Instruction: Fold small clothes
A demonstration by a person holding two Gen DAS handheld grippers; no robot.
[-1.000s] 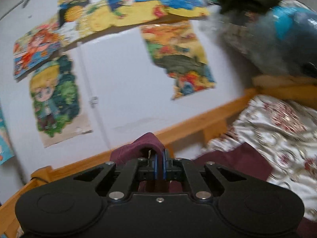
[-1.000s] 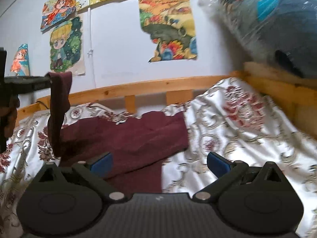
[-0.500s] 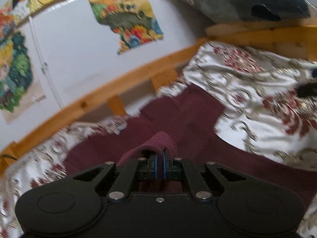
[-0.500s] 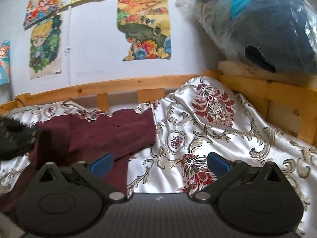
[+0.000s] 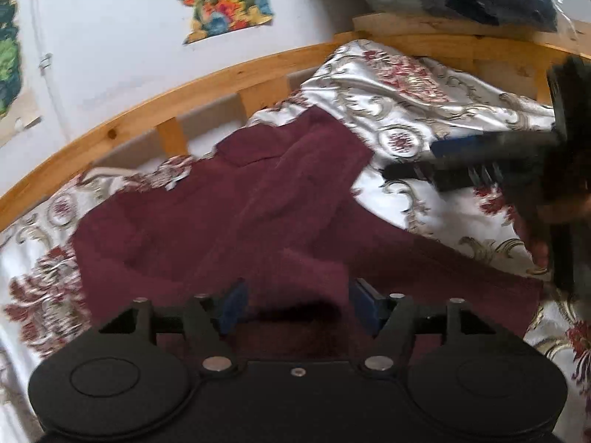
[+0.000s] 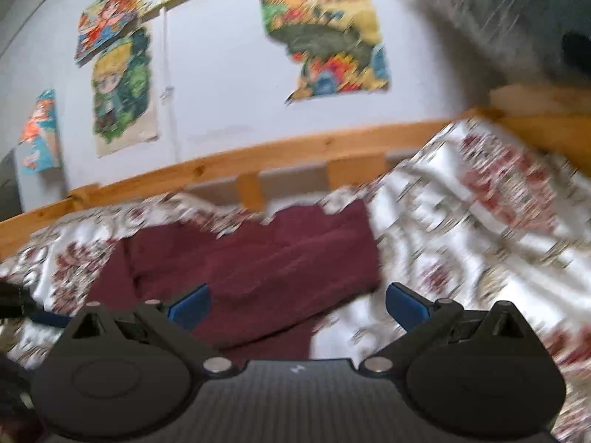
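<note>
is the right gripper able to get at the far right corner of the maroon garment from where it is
Probably yes. The right gripper is open, with nothing between its blue pads, and the maroon garment lies flat on the bedspread just ahead with nothing lying across that corner.

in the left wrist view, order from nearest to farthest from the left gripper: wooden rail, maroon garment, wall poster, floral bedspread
From the left gripper:
1. maroon garment, lying loose between the just-opened jaws
2. floral bedspread, around and beyond the garment
3. wooden rail, behind the bed
4. wall poster, above the rail
</note>
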